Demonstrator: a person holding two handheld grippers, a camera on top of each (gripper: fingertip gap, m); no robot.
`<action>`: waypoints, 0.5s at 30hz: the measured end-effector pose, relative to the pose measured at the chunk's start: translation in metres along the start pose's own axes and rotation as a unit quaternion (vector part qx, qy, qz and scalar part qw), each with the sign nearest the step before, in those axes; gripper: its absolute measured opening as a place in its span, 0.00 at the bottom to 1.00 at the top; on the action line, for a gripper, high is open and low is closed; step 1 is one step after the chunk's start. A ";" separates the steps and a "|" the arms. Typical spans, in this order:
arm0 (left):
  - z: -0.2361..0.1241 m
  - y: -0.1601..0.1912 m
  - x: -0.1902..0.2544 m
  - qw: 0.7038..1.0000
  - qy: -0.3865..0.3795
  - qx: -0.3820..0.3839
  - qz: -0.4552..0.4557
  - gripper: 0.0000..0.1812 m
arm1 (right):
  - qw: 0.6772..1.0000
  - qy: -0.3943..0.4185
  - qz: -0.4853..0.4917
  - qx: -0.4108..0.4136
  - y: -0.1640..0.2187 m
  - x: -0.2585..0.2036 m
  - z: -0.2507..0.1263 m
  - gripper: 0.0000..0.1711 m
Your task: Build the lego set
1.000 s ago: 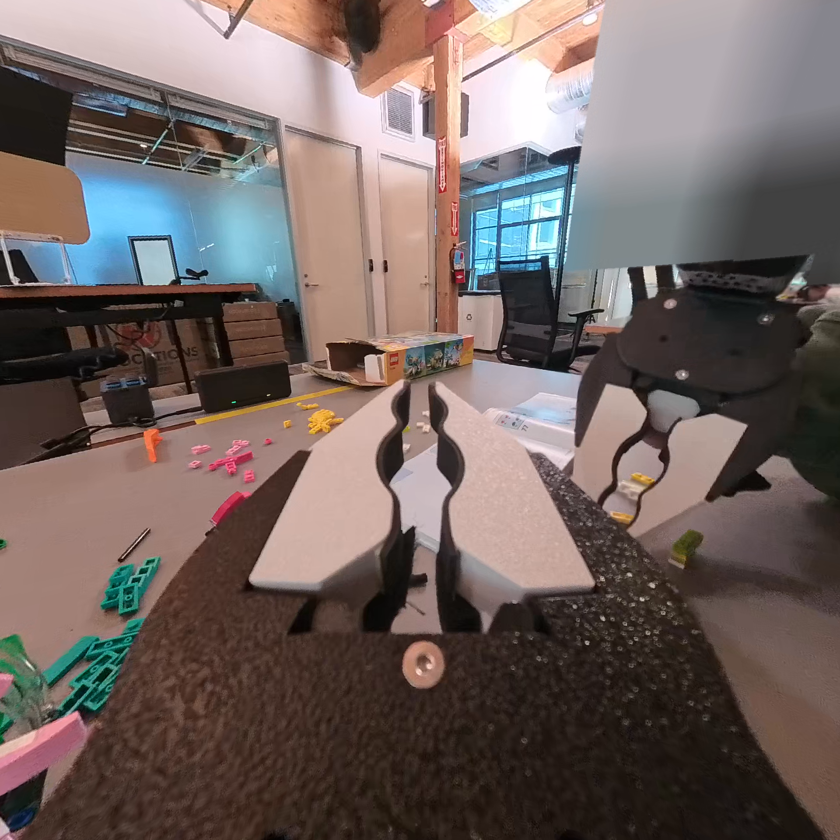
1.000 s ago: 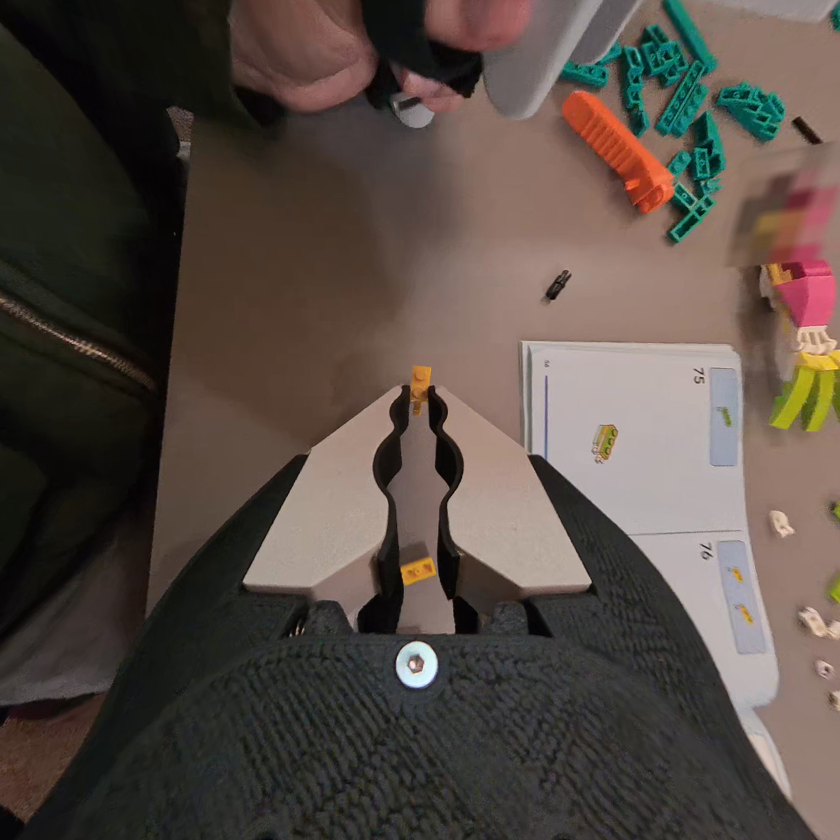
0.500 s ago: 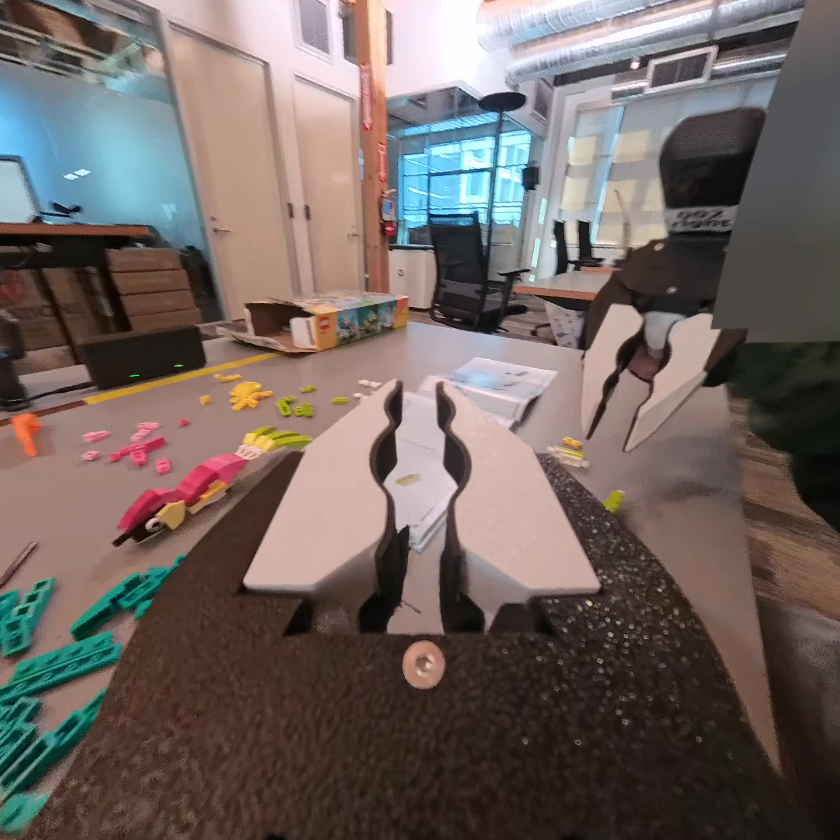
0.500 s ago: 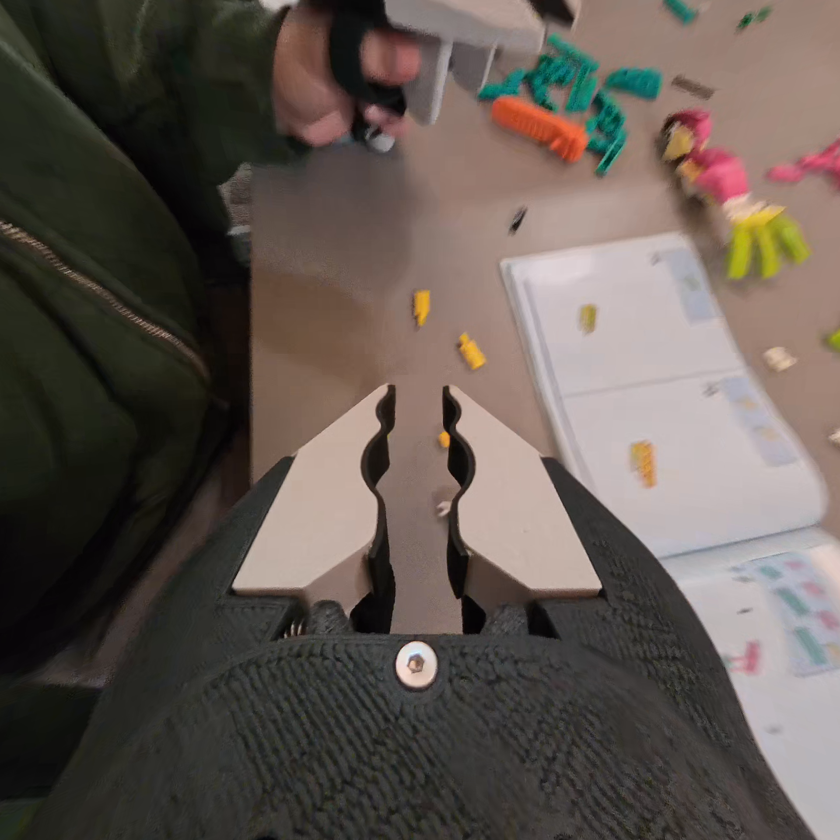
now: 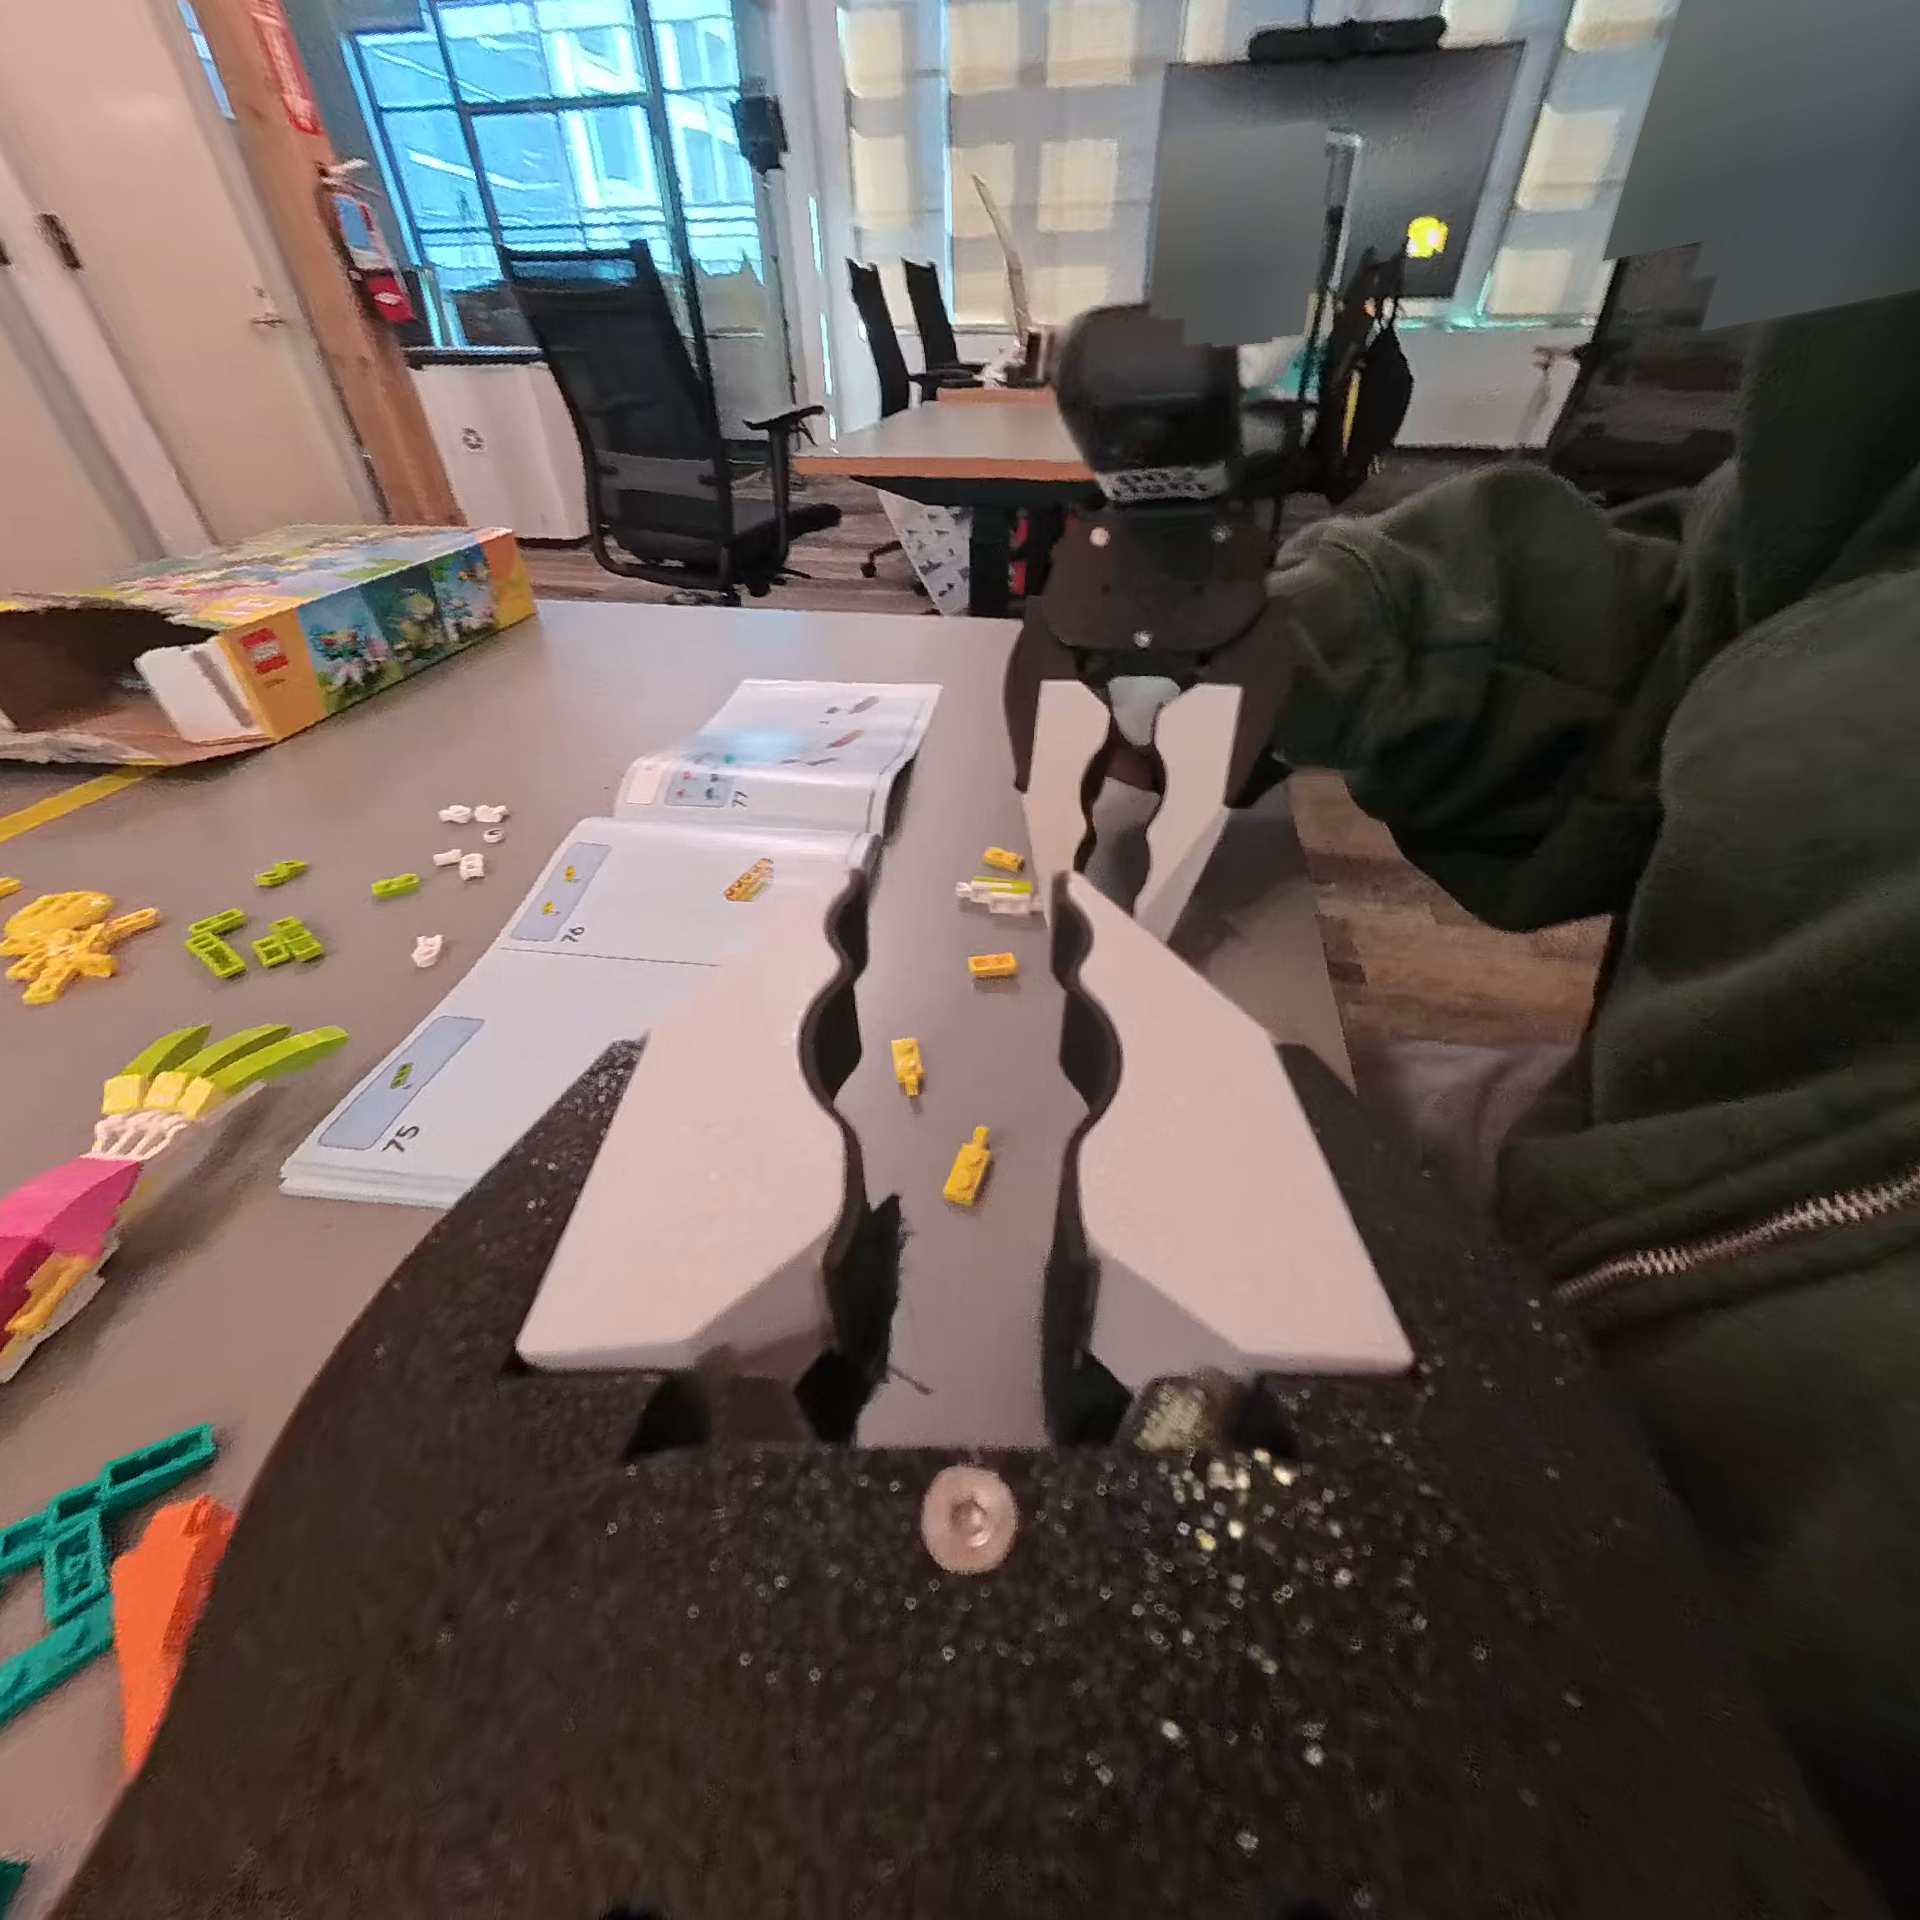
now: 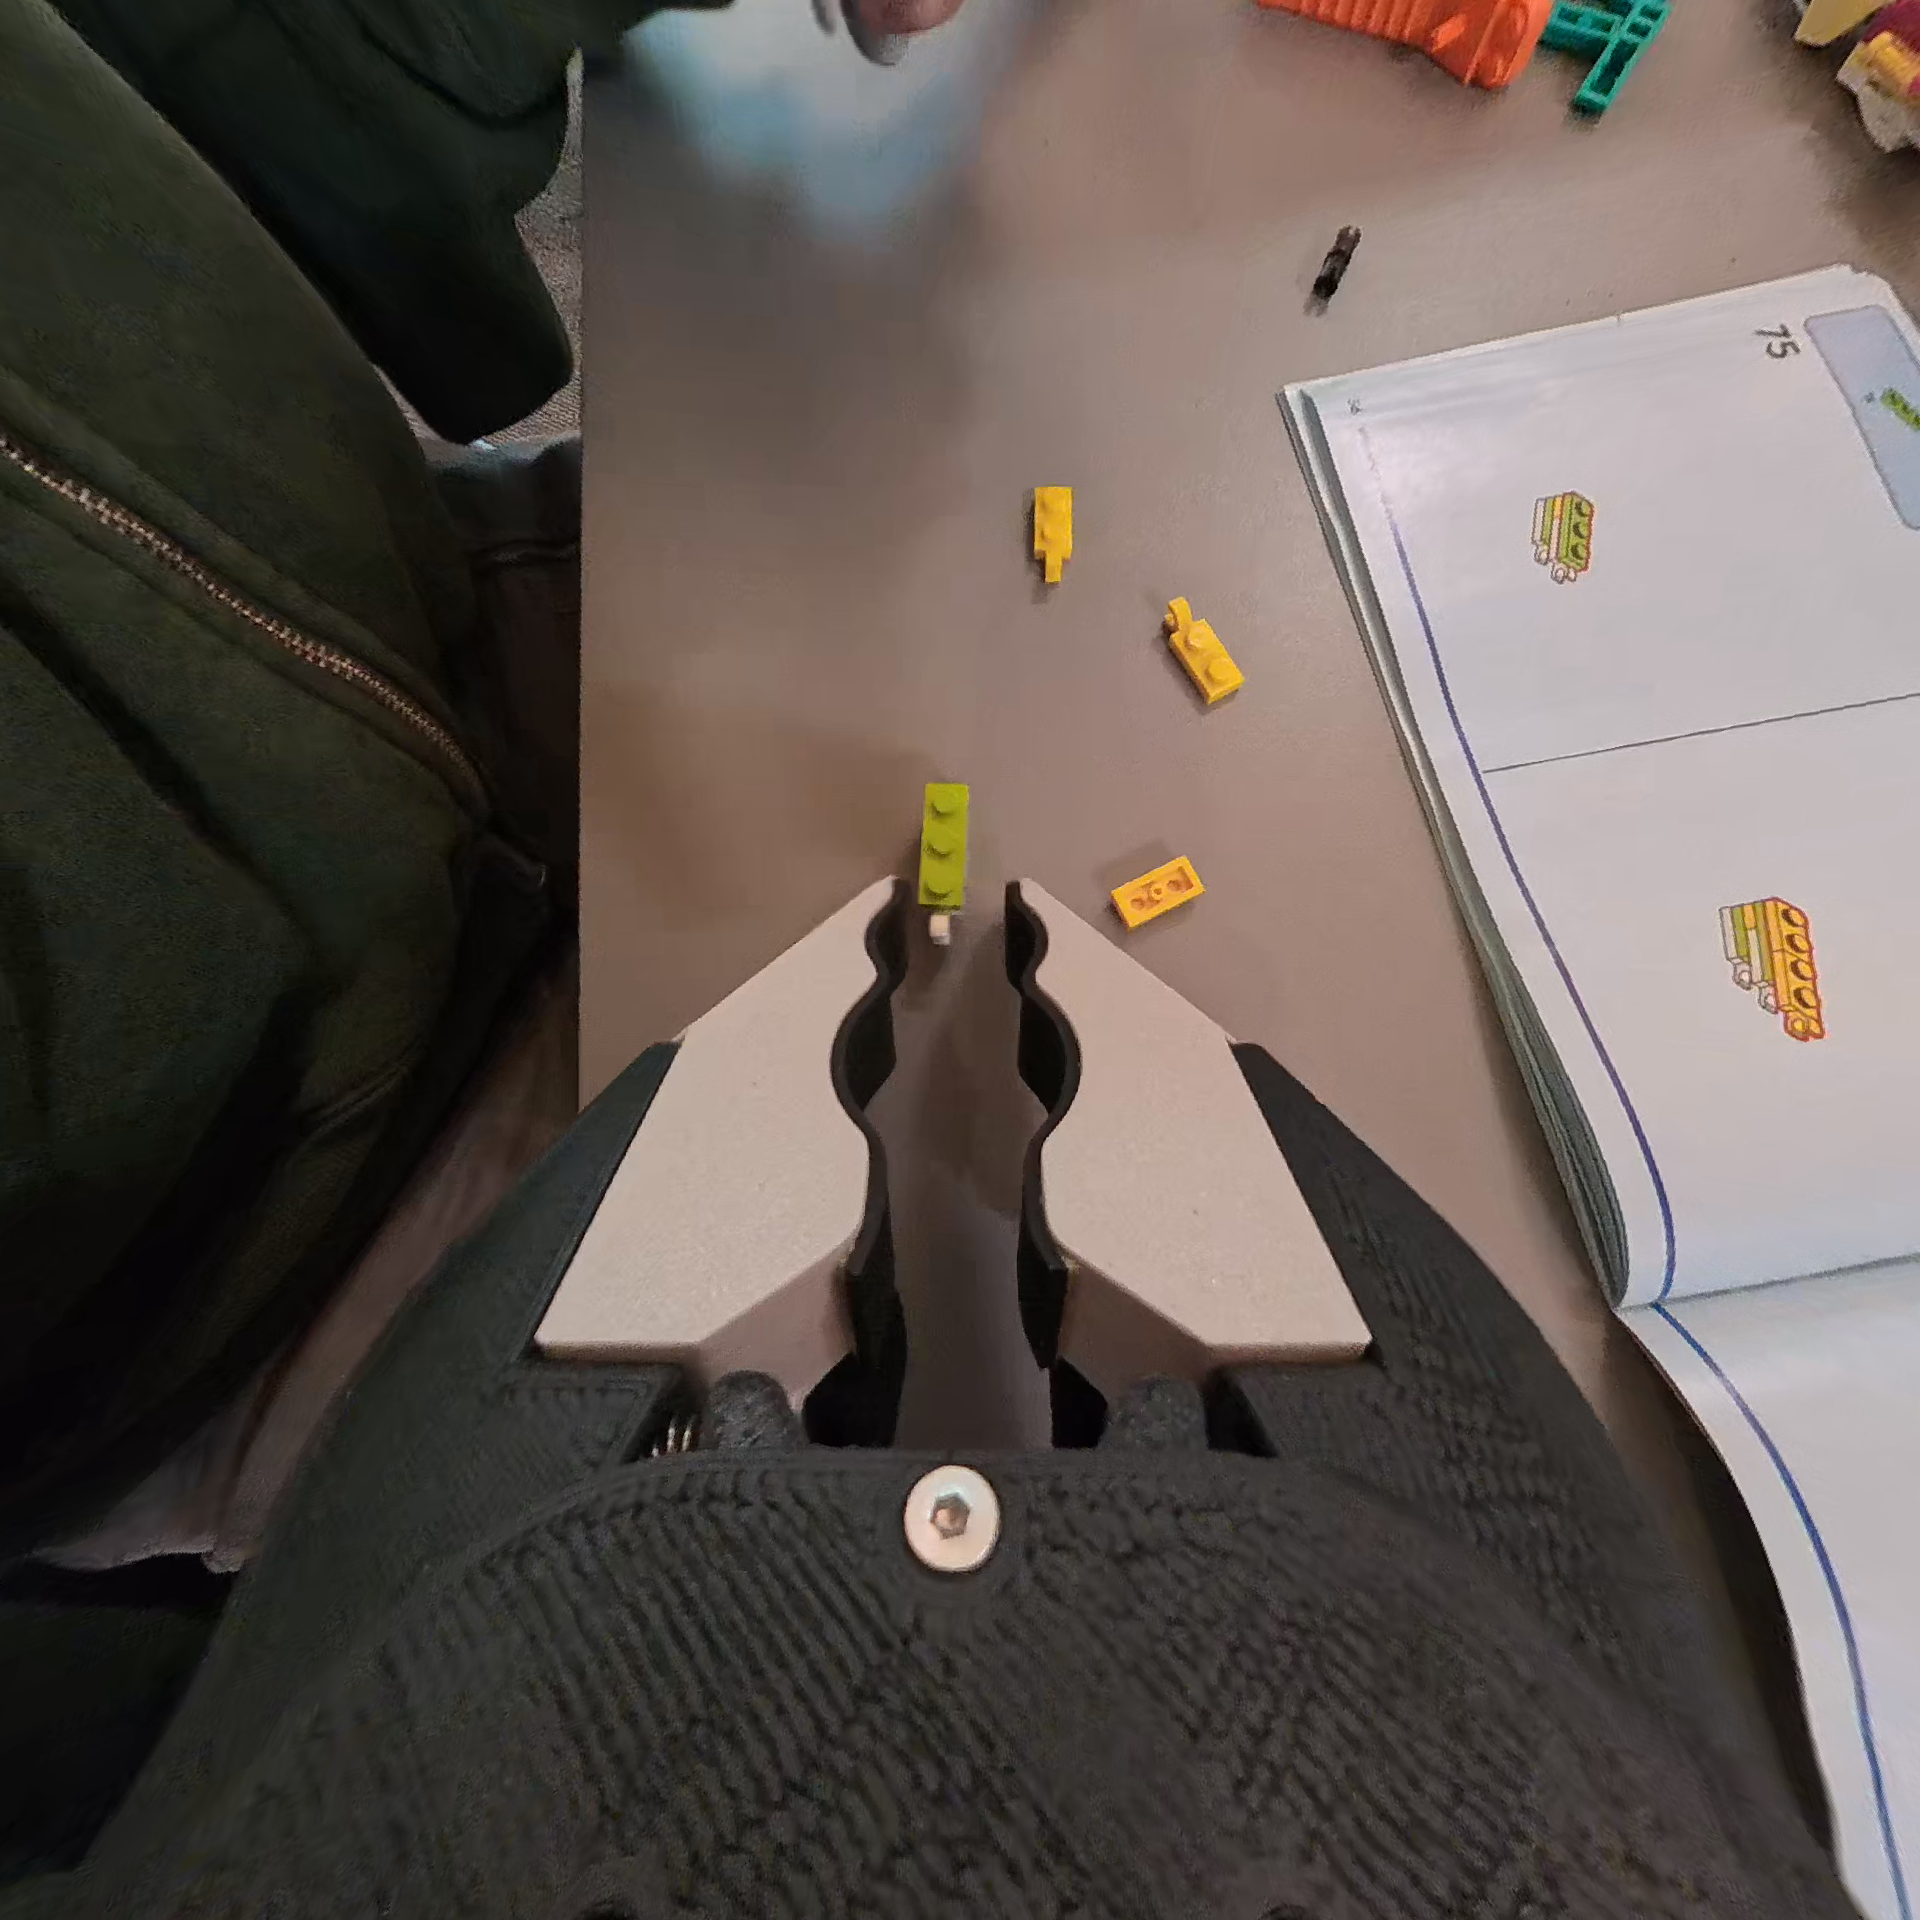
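Note:
My left gripper point(image 5: 956, 894) is open and empty, low over the grey table point(image 5: 520, 748). Two small yellow hinge plates point(image 5: 907, 1062) point(image 5: 966, 1166) and a yellow flat plate point(image 5: 992, 964) lie on the table between its fingers. My right gripper point(image 6: 953, 894) is open and empty, tips down at the table. A small lime brick with a white stub point(image 6: 943, 847) lies just beyond its left fingertip. It also shows in the left wrist view point(image 5: 1000, 891). The right gripper shows there too point(image 5: 1112, 873). In the right wrist view the yellow pieces point(image 6: 1051, 525) point(image 6: 1203, 649) point(image 6: 1155, 890) lie apart.
The open instruction booklet point(image 6: 1662, 727) point(image 5: 623, 935) lies beside the pieces. A pink bird model with a lime tail point(image 5: 62, 1216), an orange brick separator point(image 5: 166, 1600), teal pieces point(image 5: 73, 1538), lime and yellow piles point(image 5: 249, 935) and the set's box point(image 5: 291, 623) are left. A person's green jacket point(image 6: 208, 727) is at the table edge. Across from one pair of fingers to the other is roughly 12 cm. From my left tips it is roughly 15 cm to the orange brick separator point(image 5: 166, 1600); from my right, 25 cm.
My right gripper let go of a yellow hinge plate, lifted, then came down by the lime brick. My left gripper swung right, tilted down over the yellow pieces and opened wider.

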State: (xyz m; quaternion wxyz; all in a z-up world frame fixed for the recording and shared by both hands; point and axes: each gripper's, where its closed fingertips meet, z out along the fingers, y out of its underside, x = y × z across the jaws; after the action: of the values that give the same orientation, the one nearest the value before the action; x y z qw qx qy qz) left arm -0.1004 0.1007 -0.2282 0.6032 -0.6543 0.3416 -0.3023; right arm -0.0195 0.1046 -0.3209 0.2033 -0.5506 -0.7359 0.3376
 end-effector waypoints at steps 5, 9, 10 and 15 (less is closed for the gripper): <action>0.006 0.009 0.017 0.999 0.040 -0.031 0.020 0.20 | 0.999 -0.008 0.032 0.017 -0.003 0.002 0.000 0.04; 0.009 0.021 0.023 0.996 0.051 -0.067 0.032 0.20 | 0.994 -0.024 0.094 0.055 -0.015 0.004 -0.003 0.03; 0.008 0.025 0.023 0.995 0.051 -0.082 0.039 0.20 | 0.992 -0.030 0.109 0.061 -0.018 0.004 -0.004 0.03; 0.004 0.040 0.029 0.986 0.077 -0.144 0.039 0.19 | 0.979 -0.083 0.163 0.092 -0.037 -0.009 -0.001 0.03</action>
State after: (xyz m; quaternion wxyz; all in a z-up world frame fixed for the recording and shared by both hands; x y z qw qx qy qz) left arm -0.0834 0.0776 -0.2692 0.4856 -0.6954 0.4522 -0.2761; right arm -0.0408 0.0905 -0.2928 0.1332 -0.6119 -0.6169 0.4768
